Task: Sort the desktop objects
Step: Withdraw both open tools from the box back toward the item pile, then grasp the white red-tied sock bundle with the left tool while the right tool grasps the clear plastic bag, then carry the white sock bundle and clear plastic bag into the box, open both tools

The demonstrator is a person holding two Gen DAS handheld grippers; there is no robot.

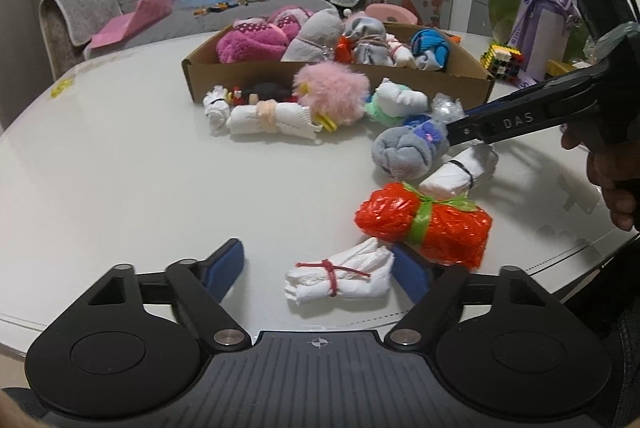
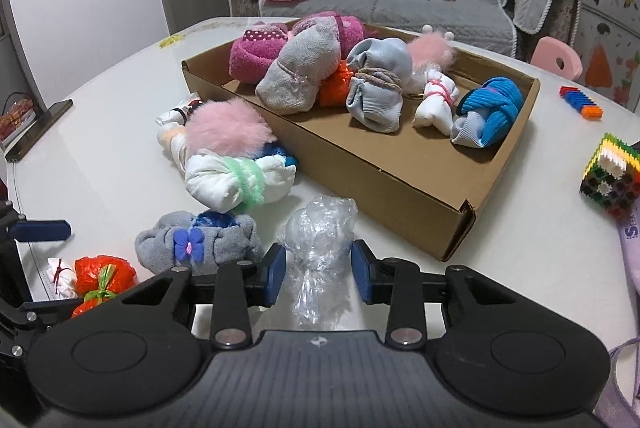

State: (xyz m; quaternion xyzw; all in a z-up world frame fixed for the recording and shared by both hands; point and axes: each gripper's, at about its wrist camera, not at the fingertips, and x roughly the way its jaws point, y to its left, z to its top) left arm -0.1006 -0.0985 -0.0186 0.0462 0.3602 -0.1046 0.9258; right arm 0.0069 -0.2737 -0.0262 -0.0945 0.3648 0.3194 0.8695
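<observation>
The right gripper has its jaws spread around a crumpled clear plastic bundle on the white bench, beside the brown cardboard box. The left gripper has its jaws spread around a white cloth roll tied with red band.

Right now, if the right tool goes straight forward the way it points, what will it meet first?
The right tool is open, with the clear plastic bundle already between its fingers, so it meets that first. Beyond it stands the near wall of the cardboard box; how far is unclear.
</observation>
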